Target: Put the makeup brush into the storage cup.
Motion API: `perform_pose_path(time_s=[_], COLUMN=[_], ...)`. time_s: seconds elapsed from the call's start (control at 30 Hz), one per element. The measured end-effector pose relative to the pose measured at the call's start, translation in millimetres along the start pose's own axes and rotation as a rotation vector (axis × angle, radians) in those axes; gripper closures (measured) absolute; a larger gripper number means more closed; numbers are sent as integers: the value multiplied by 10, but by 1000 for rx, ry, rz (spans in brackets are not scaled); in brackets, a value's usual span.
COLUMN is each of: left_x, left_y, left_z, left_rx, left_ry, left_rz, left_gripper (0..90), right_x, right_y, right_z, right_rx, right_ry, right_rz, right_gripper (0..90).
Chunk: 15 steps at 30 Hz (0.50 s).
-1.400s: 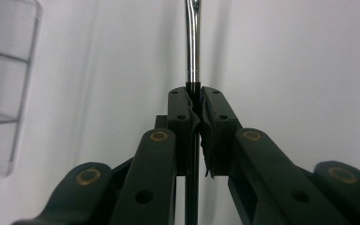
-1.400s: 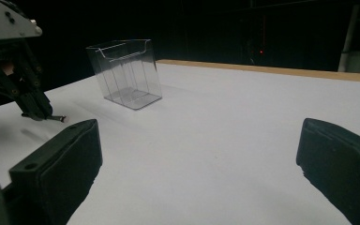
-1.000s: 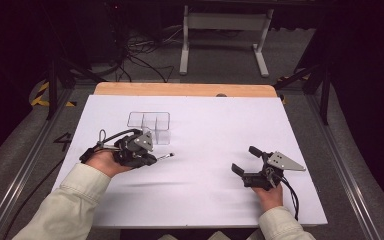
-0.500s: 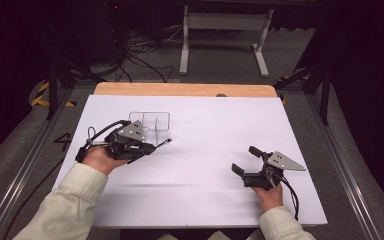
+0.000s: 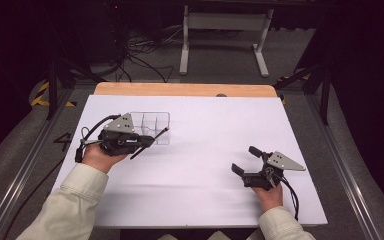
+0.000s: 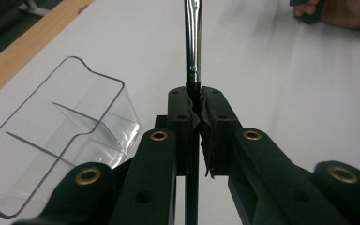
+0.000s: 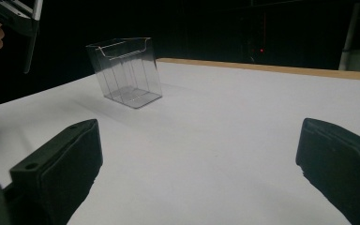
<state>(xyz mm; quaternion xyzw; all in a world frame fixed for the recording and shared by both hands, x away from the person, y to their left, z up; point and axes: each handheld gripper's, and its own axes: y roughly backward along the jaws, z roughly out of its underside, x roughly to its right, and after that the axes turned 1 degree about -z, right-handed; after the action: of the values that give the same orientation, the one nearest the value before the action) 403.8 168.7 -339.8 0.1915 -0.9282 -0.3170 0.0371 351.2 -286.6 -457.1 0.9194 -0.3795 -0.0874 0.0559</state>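
Left gripper: your left gripper (image 5: pixel 139 143), at the left of the high view, has its black jaws pressed tight on a thin brush (image 6: pixel 192 37) with a black handle and a silver metal ferrule.
Brush position: in the left gripper view the brush runs straight up the middle of the frame, from between the jaws to the top edge. In the high view it slants from lower left to upper right across the front of the box.
Box: a clear plastic box with inner dividers (image 5: pixel 151 125) stands on the white table top (image 5: pixel 215 200), in the upper left part of the sheet in the high view. It sits just beside your left gripper, at the lower left of the left gripper view (image 6: pixel 56 136).
Right gripper: your right gripper (image 5: pixel 245 161), at the lower right of the high view, rests on the sheet with its jaws spread wide and nothing between them.
Right gripper view: the box (image 7: pixel 126 70) shows in the upper left, well apart from the jaws.
Table edge: a wooden strip (image 5: pixel 180 89) runs along the far side.
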Motion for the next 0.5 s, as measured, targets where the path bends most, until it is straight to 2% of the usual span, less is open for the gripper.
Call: perform_pose_path(time_s=[0.5], left_x=[-76], left_y=[51], left_z=[58], left_rx=[147], left_ry=[60], left_rz=[-18], left_gripper=[833], right_x=[-1], right_y=[-2], right_z=[0], right_rx=[-1], right_ry=[-1], right_rz=[-2], right_gripper=[12])
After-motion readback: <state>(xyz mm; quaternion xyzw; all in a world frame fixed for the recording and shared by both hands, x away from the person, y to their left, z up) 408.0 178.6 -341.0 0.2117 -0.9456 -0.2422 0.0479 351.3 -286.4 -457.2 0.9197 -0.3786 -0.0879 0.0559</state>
